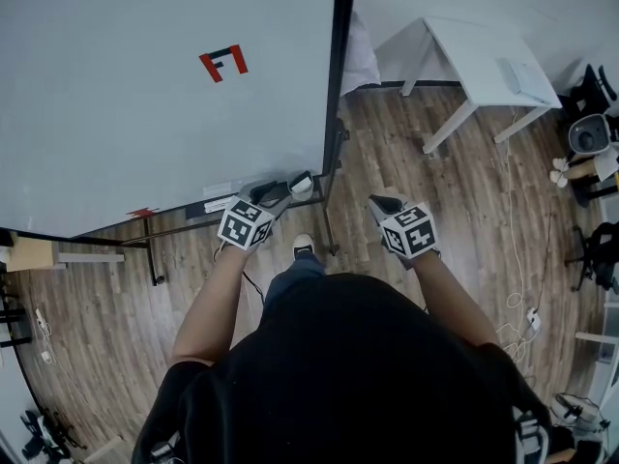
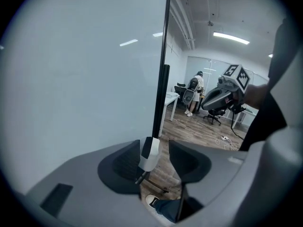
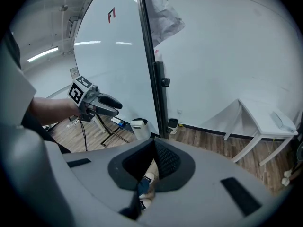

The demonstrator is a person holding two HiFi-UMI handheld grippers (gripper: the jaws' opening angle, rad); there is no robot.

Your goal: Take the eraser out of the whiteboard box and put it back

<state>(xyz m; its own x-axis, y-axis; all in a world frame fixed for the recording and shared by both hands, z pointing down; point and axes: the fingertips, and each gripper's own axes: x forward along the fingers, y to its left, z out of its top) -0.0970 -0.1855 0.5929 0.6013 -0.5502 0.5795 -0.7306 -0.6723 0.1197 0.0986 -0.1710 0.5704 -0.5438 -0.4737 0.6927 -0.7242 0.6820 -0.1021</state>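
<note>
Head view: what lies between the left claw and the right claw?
Between left claw and right claw, the head view shows wood floor, the person's shoe and the whiteboard stand's foot.

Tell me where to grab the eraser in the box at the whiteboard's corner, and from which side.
Probably grip the eraser by its dark top, the only part showing above the white box. Come from above with the open left gripper: the box walls cover the rest, and the whiteboard stands right behind it.

Two hand-held grippers point(image 1: 288, 191) point(image 1: 386, 204), one whiteboard point(image 1: 145, 104), one white table point(image 1: 479, 61).
</note>
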